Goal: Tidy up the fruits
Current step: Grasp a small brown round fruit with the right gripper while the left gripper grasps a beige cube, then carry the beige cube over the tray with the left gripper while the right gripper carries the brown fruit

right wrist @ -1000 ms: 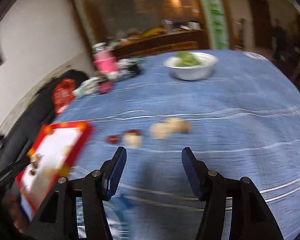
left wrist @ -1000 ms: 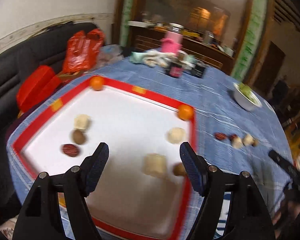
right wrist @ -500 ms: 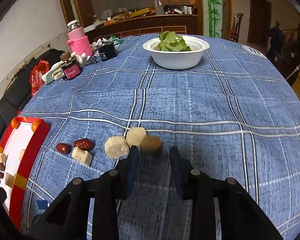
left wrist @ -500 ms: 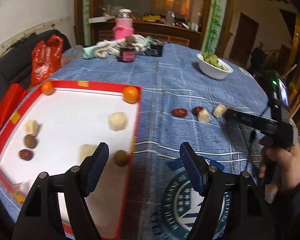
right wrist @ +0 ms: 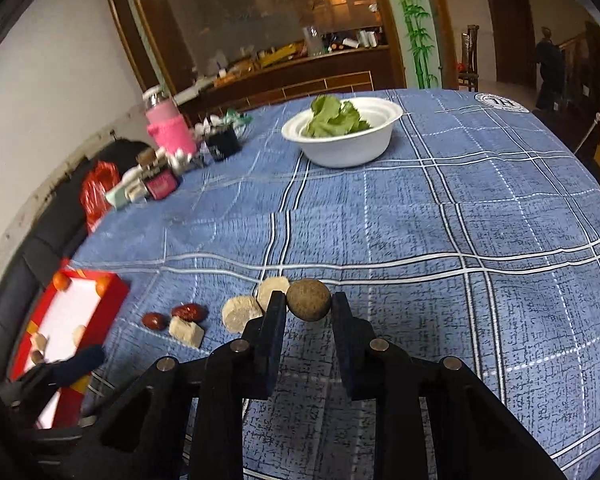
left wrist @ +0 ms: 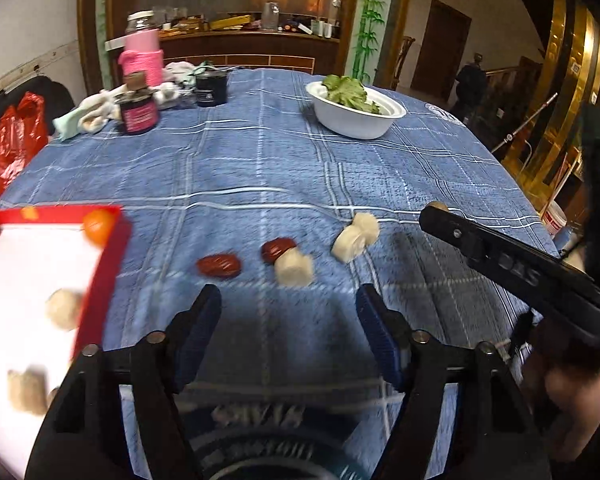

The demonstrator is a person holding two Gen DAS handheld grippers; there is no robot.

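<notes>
My right gripper (right wrist: 309,305) is shut on a round brown fruit (right wrist: 309,299) and holds it just above the blue cloth. Left of it lie two pale round pieces (right wrist: 242,313), a pale cube (right wrist: 186,332) and two red dates (right wrist: 189,312). My left gripper (left wrist: 289,311) is open and empty, just in front of the dates (left wrist: 219,265) and the pale piece (left wrist: 294,267). The right gripper's finger (left wrist: 500,256) reaches in from the right. The red-rimmed white tray (left wrist: 104,268) at left holds several fruit pieces and two small oranges (left wrist: 99,221).
A white bowl of green leaves (right wrist: 342,136) stands at the back of the blue checked tablecloth (right wrist: 440,220). A pink bottle (right wrist: 168,124), dark jars (left wrist: 138,110) and cloths sit at the back left. A red bag (left wrist: 18,136) lies on the dark sofa.
My right gripper closed on the brown fruit and raised it slightly. My left gripper swung right, off the tray, toward the dates and pale pieces on the cloth.
</notes>
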